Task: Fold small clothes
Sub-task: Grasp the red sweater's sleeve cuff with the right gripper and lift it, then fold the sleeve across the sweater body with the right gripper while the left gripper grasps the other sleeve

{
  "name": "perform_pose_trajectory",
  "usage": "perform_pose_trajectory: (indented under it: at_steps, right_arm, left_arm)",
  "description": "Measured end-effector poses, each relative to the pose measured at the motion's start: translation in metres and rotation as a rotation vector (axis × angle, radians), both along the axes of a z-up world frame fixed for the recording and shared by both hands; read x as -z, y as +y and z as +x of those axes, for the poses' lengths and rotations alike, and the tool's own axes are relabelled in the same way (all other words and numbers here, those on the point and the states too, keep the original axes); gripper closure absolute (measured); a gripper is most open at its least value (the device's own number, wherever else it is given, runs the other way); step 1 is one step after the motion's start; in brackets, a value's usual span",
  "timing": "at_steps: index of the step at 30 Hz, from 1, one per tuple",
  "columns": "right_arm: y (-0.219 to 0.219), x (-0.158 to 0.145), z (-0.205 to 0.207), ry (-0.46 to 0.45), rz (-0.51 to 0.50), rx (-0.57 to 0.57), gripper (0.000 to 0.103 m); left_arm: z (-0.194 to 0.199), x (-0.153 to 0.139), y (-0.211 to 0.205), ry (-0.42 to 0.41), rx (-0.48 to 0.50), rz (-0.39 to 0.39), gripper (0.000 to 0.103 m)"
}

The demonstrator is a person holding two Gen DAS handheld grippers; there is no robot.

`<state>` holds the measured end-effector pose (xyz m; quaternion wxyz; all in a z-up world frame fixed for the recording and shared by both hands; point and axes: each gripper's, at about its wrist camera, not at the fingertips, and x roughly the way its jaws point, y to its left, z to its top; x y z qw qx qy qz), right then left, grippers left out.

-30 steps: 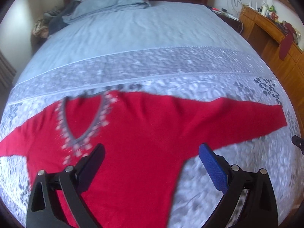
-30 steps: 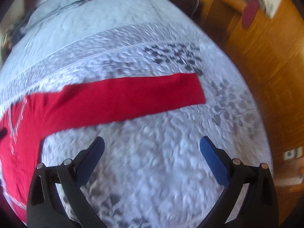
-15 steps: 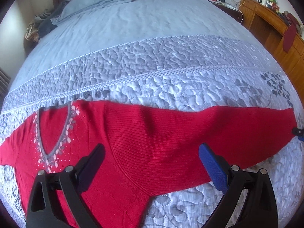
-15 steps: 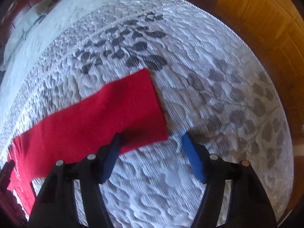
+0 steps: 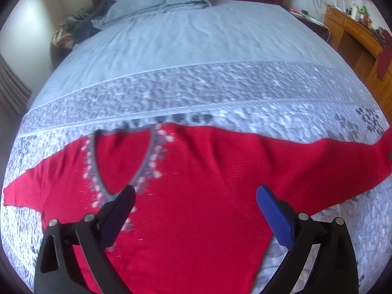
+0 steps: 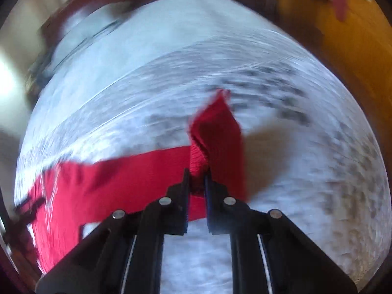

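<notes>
A red V-neck sweater (image 5: 196, 196) with a grey beaded neckline lies spread on the quilted bedspread (image 5: 196, 90), its sleeves stretched left and right. My left gripper (image 5: 196, 193) hangs open above the sweater's chest, with nothing between its fingers. In the right wrist view the jaws of my right gripper (image 6: 196, 174) are closing and pinch the cuff end of the right sleeve (image 6: 215, 132). The cuff stands lifted and bunched above the bed. The rest of that sleeve trails left toward the sweater body (image 6: 61, 196).
A grey-blue pillow (image 5: 156, 0) and a heap of dark clothes (image 5: 83, 28) lie at the head of the bed. A wooden dresser (image 5: 355, 36) with small items stands along the right side. The right wrist view is motion-blurred.
My right gripper closed from wide open onto the sleeve cuff and raised it off the bed. My left gripper swung right and back again above the sweater and stayed open.
</notes>
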<state>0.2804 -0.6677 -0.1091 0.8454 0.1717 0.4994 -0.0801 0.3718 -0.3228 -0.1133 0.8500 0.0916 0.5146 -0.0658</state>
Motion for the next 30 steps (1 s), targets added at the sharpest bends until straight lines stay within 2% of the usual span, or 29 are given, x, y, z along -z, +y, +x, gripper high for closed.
perform_pose_trajectory:
  at_steps: [2,5,6,8,13,16,19,22,24,26,28,30]
  right_arm:
    - [0.054,0.003,0.016,0.012,-0.002,-0.101,0.093]
    - [0.112,0.017,0.029,0.063,-0.046,-0.182,0.078]
    - [0.124,0.02,0.027,0.063,-0.043,-0.192,0.075]
    - [0.133,0.021,0.012,0.039,-0.009,-0.197,0.075]
    - [0.109,0.022,-0.05,0.022,-0.09,-0.052,0.074]
    - [0.089,0.036,-0.094,0.021,-0.076,0.024,0.072]
    - [0.081,0.05,-0.13,-0.006,-0.064,0.066,0.072]
    - [0.079,0.06,-0.149,-0.055,-0.022,0.082,0.072]
    - [0.082,0.065,-0.148,-0.063,-0.024,0.072,0.072]
    - [0.085,0.065,-0.147,-0.066,-0.054,0.054,0.072]
    - [0.087,0.065,-0.147,-0.075,-0.062,0.044,0.072]
    - [0.086,0.065,-0.148,-0.084,-0.044,0.042,0.072]
  left_arm:
    - [0.001,-0.003,0.017,0.002,-0.015,0.001,0.004]
    - [0.002,-0.006,0.035,0.013,-0.039,-0.008,0.004]
    - [0.001,-0.007,0.039,0.027,-0.038,-0.024,0.004]
    - [-0.002,-0.007,0.04,0.05,-0.02,-0.059,0.004]
    - [-0.014,-0.007,0.003,0.12,0.088,-0.172,0.005]
    - [-0.018,-0.002,-0.05,0.234,0.215,-0.302,0.005]
    - [-0.018,0.009,-0.095,0.294,0.311,-0.344,0.007]
    - [-0.013,0.029,-0.125,0.344,0.34,-0.316,0.017]
    - [-0.008,0.042,-0.136,0.389,0.342,-0.321,0.025]
    - [-0.003,0.055,-0.142,0.429,0.347,-0.36,0.034]
    - [-0.001,0.063,-0.145,0.466,0.348,-0.413,0.04]
    - [0.003,0.07,-0.15,0.483,0.342,-0.431,0.043]
